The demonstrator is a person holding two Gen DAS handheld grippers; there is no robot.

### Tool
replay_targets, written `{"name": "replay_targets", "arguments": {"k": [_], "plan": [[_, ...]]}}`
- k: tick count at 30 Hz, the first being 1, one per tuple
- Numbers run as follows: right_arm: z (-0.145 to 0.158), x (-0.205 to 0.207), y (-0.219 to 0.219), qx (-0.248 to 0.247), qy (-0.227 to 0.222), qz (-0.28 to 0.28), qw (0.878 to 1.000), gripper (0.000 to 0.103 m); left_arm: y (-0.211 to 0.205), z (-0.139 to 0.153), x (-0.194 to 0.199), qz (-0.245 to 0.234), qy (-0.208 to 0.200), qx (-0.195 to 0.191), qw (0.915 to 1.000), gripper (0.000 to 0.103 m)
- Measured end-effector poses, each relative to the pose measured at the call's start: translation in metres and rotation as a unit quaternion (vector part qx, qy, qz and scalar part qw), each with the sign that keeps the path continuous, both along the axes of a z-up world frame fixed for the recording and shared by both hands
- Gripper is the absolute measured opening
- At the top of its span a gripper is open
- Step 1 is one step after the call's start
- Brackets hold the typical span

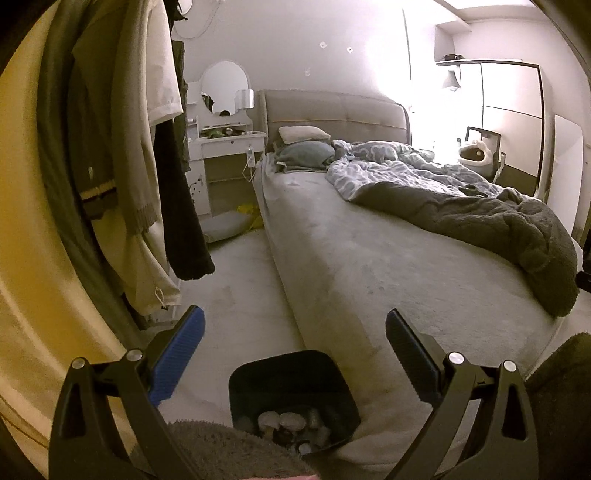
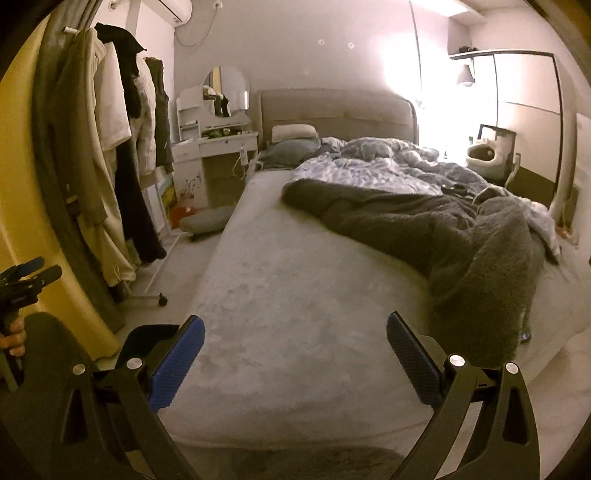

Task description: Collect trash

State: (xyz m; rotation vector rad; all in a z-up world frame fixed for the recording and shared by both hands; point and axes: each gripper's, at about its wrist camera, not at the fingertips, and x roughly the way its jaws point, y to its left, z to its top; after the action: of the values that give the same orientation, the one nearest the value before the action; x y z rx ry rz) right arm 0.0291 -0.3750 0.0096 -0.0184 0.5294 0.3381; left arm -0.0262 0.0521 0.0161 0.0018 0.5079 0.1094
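With no readable labels, L tool [image 1: 295, 354] & R tool [image 2: 295, 354] gape wide, empty, near black bin [image 1: 291, 391]

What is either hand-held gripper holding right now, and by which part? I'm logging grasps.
Nothing. The left hand-held gripper and right hand-held gripper are both open and empty; the trash bin stands ungripped.

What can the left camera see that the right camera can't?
Only the left wrist view shows inside the black trash bin, with crumpled whitish trash in it, beside the bed. Only the right wrist view shows the air conditioner, the clothes rack's wheel and the left gripper from outside. Both show the bed, dark blanket, hanging clothes and mirror.
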Motion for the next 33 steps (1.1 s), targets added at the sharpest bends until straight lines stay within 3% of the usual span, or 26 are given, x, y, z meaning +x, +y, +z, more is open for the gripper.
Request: {"name": "replay_targets", "arguments": {"k": [33], "plan": [[0.0016,0.0001,0.0005,0.012,0.005,0.002,1.0,0.1,-0.0075,-0.0074,0.0056,-0.002,0.017,0.012,0.9998,0.1]]}}
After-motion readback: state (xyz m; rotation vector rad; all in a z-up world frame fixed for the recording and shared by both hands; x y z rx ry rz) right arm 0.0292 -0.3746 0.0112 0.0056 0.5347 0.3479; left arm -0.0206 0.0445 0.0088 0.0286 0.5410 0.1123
